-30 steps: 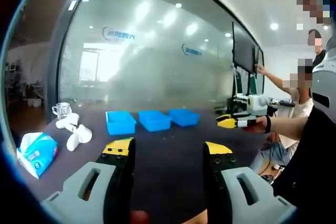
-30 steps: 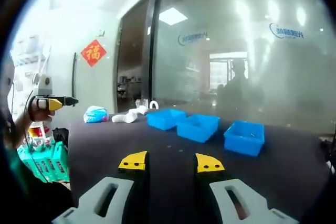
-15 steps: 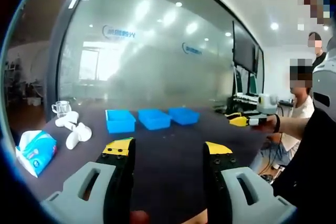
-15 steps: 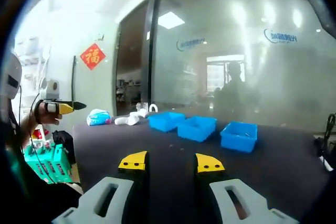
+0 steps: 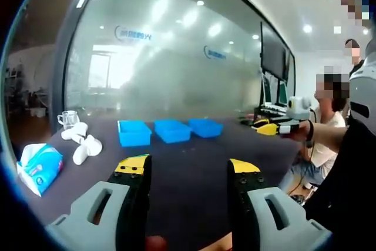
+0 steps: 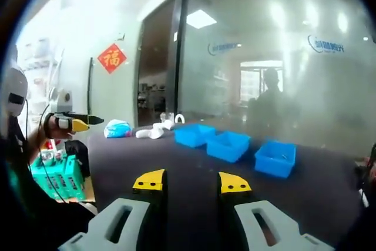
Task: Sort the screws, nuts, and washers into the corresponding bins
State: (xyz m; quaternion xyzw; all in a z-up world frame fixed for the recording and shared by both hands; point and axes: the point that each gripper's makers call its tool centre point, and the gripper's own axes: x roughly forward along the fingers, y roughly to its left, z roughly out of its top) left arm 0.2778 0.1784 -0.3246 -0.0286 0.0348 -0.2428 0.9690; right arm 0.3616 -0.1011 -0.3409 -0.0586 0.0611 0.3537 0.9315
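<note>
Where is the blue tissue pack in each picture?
Left gripper view: the blue tissue pack lies at the left edge of the dark table, near the white objects.
Right gripper view: the same pack sits far off, left of centre, at the table's far end beside the white objects.
Shared landmark: the row of three blue bins.

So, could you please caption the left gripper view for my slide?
Open left gripper above a dark table facing three blue bins.
</note>
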